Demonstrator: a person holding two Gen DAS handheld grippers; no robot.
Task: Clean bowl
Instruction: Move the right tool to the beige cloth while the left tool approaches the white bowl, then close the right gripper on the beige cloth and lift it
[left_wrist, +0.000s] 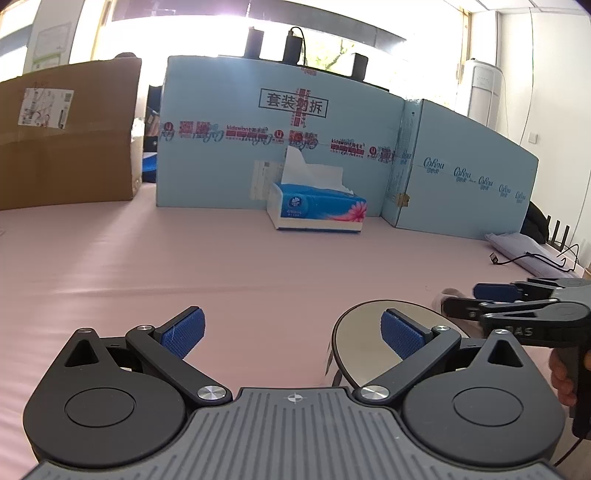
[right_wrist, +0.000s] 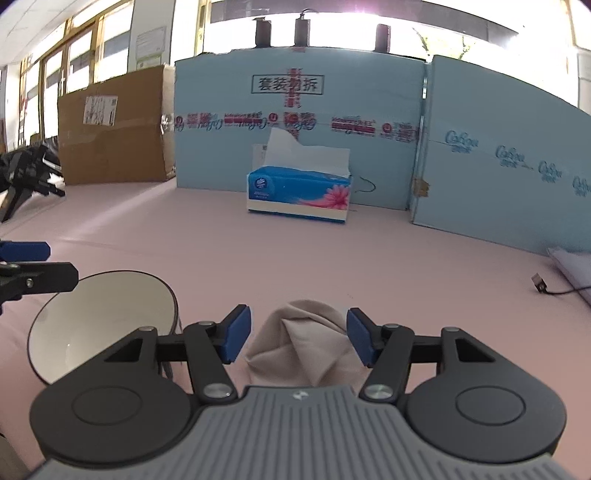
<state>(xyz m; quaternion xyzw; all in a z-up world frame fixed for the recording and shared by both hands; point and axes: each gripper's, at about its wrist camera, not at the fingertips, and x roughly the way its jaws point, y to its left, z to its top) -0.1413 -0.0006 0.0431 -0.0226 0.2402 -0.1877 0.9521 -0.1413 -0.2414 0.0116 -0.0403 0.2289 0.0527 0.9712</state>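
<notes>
A white bowl (left_wrist: 364, 341) with a dark rim stands on the pink table, behind my left gripper's right finger; it also shows at the lower left of the right wrist view (right_wrist: 103, 321). My left gripper (left_wrist: 293, 334) is open and empty, with the bowl's rim near its right pad. A crumpled beige cloth (right_wrist: 299, 343) lies on the table between the pads of my right gripper (right_wrist: 299, 338), which is open around it, apart from it. The right gripper shows from the side in the left wrist view (left_wrist: 517, 306), just right of the bowl.
A blue tissue box (left_wrist: 317, 208) with a tissue sticking up stands at the back, against a light-blue cardboard wall (left_wrist: 277, 147). A brown carton (left_wrist: 70, 136) stands at the back left. A cable and a plastic bag (right_wrist: 569, 273) lie at the right.
</notes>
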